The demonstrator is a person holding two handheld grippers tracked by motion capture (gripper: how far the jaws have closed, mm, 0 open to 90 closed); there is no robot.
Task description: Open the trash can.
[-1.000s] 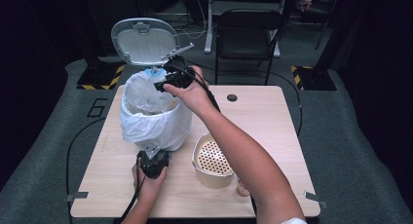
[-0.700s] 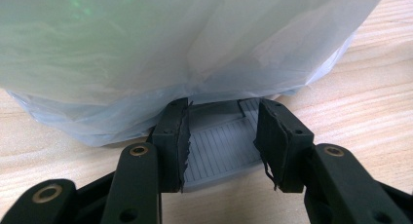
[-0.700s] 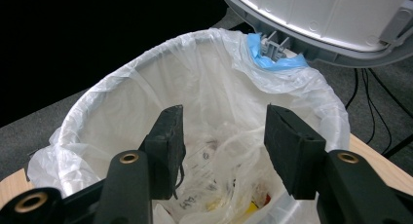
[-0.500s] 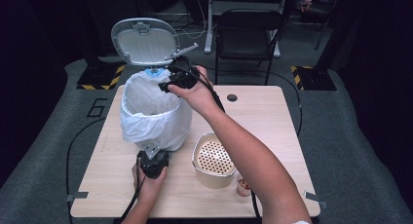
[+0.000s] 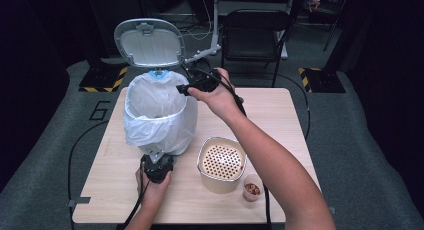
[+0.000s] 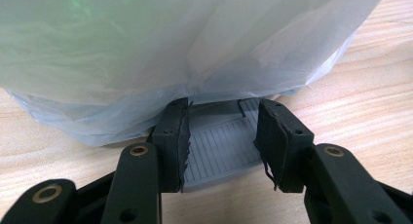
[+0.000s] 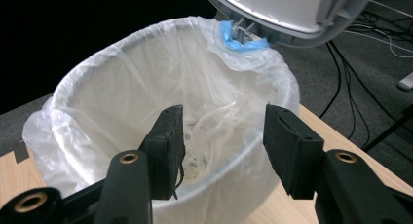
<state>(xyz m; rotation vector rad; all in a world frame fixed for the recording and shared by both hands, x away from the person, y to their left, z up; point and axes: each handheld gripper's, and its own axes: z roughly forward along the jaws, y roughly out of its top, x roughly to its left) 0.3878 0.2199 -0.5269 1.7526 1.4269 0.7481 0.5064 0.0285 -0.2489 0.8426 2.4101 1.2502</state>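
Jaws of the left gripper [image 6: 221, 151] clamp the bin's grey pedal [image 6: 219, 146]; the right gripper's [image 7: 221, 151] stand apart, empty.

High view: the lined bin [image 5: 159, 115] stands on the table [image 5: 280, 115], lid [image 5: 149, 42] up, right gripper at its rim. Left gripper view: pads press the pedal's sides. Right gripper view: spread jaws hover above the liner's [image 7: 146, 83] opening.

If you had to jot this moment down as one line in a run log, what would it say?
left gripper: shut on bin pedal | bin lid: up | right gripper: jaws open, empty, over bin rim | strainer pot: on table
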